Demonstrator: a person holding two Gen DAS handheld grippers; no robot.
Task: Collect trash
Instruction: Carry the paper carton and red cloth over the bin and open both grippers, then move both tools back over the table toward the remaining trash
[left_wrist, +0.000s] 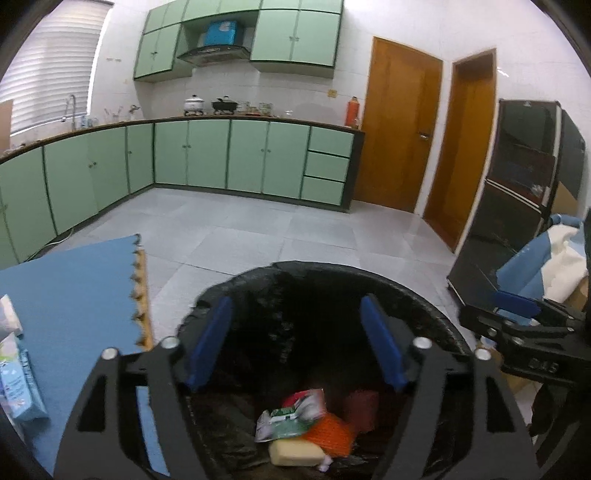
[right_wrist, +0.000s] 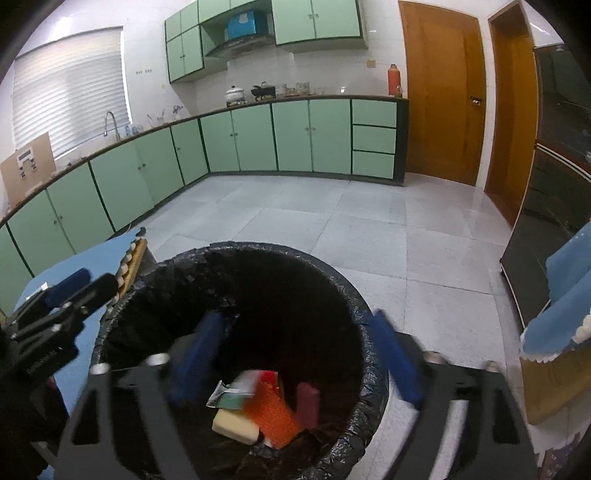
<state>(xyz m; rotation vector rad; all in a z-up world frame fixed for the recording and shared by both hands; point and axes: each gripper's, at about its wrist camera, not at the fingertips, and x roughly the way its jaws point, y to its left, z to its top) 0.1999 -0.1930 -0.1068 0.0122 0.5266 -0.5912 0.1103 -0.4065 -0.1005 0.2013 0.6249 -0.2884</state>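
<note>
Only left view shows tissue pack (left_wrist: 18, 384), both show trash bin (left_wrist: 424, 295) (right_wrist: 369, 321)

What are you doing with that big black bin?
A person holds two grabbing tools over the bin, collecting trash. Both the left tool and the right tool are open and empty. Down in the bin lie a wrapper, an orange sponge and a yellow sponge.
</note>
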